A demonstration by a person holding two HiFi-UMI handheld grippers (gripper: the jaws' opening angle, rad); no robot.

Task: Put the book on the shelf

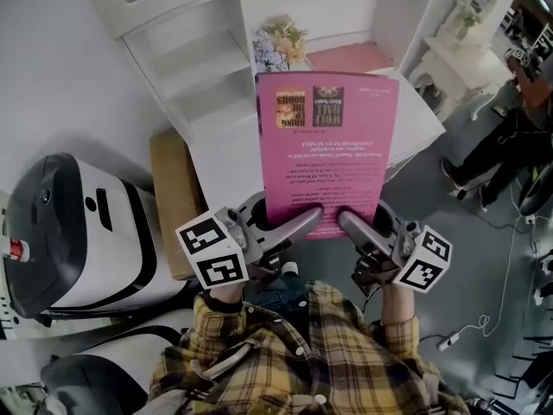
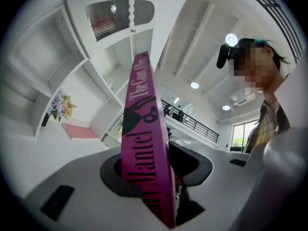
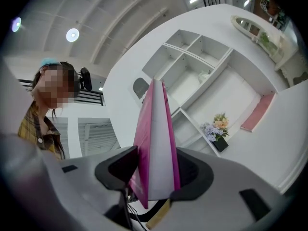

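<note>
Pink book [image 1: 327, 150] held in front of the white shelf [image 1: 216, 67].
Left gripper [image 1: 296, 225] is clamped on its spine edge and right gripper [image 1: 356, 226] on its page edge.

A studio hall dressed as a home: white painted shelf unit [image 1: 207, 76] upper centre; round ceiling lamps [image 2: 231, 39] and black balcony railing [image 2: 195, 124] right.

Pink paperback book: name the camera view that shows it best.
Head view: the pink paperback book is seen face-on, with nearly its whole back cover and print visible. The left gripper view shows only its spine edge-on between the jaws. The right gripper view shows its white page edges end-on between the jaws.
</note>
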